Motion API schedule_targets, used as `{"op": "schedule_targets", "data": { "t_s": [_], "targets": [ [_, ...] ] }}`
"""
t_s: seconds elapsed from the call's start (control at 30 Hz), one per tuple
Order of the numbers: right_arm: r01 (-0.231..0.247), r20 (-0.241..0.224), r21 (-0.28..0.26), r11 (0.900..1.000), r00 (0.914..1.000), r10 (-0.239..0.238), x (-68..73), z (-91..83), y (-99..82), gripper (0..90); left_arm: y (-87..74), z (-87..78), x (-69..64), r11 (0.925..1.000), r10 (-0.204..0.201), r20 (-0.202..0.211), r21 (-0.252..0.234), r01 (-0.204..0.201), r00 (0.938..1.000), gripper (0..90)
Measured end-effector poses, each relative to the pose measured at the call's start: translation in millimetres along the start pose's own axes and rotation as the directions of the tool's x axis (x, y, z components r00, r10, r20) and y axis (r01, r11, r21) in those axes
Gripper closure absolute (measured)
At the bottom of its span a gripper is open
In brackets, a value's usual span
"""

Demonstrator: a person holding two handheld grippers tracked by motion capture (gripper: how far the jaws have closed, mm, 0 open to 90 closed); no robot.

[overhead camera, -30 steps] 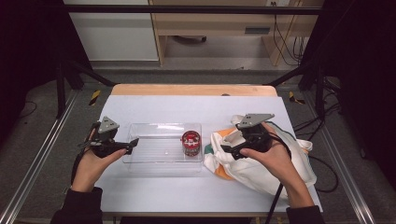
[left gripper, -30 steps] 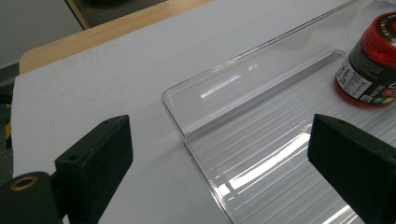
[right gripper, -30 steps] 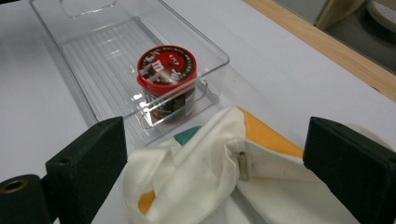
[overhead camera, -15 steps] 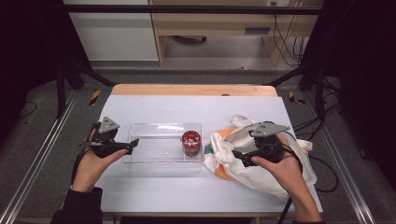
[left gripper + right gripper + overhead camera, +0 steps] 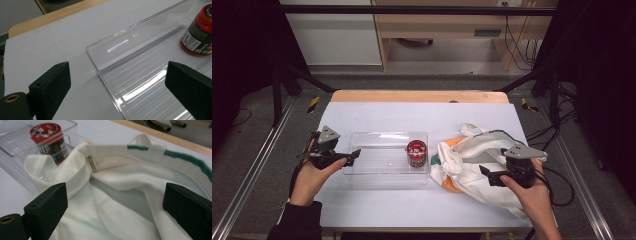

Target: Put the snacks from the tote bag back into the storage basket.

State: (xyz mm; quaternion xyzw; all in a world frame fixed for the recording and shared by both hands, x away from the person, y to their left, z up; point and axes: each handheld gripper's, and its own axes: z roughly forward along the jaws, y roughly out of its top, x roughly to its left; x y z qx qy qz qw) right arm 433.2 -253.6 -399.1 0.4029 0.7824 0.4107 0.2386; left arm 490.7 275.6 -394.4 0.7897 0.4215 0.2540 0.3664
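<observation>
A clear plastic tray [image 5: 377,140] lies mid-table with a red-lidded jar [image 5: 416,152] standing upright at its right end. A white cloth bag [image 5: 472,160] with green and orange trim lies to the tray's right, its mouth facing the jar. My left gripper [image 5: 354,155] hovers open at the tray's left end; the left gripper view has the tray's corner [image 5: 100,71] between the jaws and the jar [image 5: 198,37] at far right. Over the bag's near side my right gripper [image 5: 485,175] is open, its jaws wide over the bag's opening [image 5: 120,192], the jar [image 5: 48,141] beyond.
The white tabletop [image 5: 412,115] has a wooden strip [image 5: 419,96] along its far edge. Metal rails run down both sides of the table, and cables trail on the floor at the right. Open tabletop lies in front of and behind the tray.
My right gripper has drawn back toward the near right, off the top of the bag to its near side. The left gripper, tray and jar have stayed put.
</observation>
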Motion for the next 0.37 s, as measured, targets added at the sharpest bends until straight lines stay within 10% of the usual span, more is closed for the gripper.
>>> {"op": "schedule_targets", "data": {
  "t_s": [0.37],
  "targets": [
    [-0.045, 0.097, -0.009, 0.9990, 0.9942, 0.045, -5.9, 3.3, -26.8, 7.3, 2.8, -2.1, -1.9, 0.9993, 0.037, 0.008, -0.006, -0.037, 0.9993, 6.4]
  ]
}}
